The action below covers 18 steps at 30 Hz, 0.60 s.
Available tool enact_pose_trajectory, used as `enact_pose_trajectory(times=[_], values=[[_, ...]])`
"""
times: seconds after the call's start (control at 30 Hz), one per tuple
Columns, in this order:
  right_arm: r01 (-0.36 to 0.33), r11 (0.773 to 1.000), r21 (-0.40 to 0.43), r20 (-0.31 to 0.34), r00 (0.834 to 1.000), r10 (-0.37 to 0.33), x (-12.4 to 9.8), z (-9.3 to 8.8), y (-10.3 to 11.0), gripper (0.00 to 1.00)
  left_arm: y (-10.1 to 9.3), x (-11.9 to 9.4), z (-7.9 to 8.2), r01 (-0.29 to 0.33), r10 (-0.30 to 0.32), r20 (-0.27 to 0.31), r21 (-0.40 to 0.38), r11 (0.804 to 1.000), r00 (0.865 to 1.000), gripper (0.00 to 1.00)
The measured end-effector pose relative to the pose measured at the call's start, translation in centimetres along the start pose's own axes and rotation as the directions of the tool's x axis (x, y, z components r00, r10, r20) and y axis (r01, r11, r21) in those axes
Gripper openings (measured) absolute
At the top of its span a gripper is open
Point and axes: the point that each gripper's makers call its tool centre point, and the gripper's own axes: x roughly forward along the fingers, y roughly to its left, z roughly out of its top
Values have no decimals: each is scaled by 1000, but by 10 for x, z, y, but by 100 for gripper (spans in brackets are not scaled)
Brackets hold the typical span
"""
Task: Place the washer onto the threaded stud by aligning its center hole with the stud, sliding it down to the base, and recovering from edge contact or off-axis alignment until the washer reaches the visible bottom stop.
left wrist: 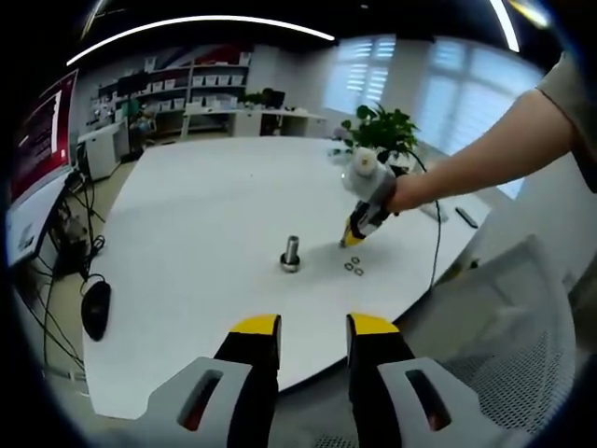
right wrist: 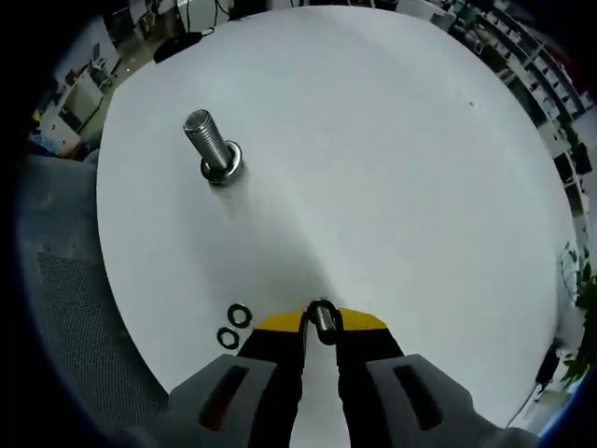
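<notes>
The threaded stud [left wrist: 291, 252] stands upright on the round white table [left wrist: 205, 233]. In the right gripper view the stud [right wrist: 211, 142] is at the upper left, with a washer [right wrist: 229, 166] around its base. My right gripper [right wrist: 321, 322] is shut on a washer [right wrist: 322, 320] held on edge between its yellow tips, just above the table. Two loose washers [right wrist: 233, 326] lie flat to its left. In the left gripper view the right gripper [left wrist: 354, 233], held by a hand, is tip-down beside the loose washers [left wrist: 354, 267], right of the stud. My left gripper [left wrist: 312, 327] is open and holds nothing near the table's front edge.
A potted plant [left wrist: 382, 131] stands at the table's far right, with a dark flat object [left wrist: 466, 217] and a cable [left wrist: 437, 252] near it. A black mouse [left wrist: 95, 309] sits off the left edge. A mesh chair [left wrist: 508, 355] is at the near right.
</notes>
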Motion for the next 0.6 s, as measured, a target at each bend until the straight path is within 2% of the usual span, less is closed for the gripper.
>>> enact_pose_trajectory(times=[0.17, 0.6], values=[[0, 1000, -23, -17, 1000, -1, 6, -3, 2, 15, 1, 0, 0, -5, 5, 0, -3, 1000, 1000, 26], [5, 1000, 3, -10, 1000, -5, -3, -10, 1, 19, 2, 0, -1, -9, 9, -5, -3, 1000, 1000, 26]])
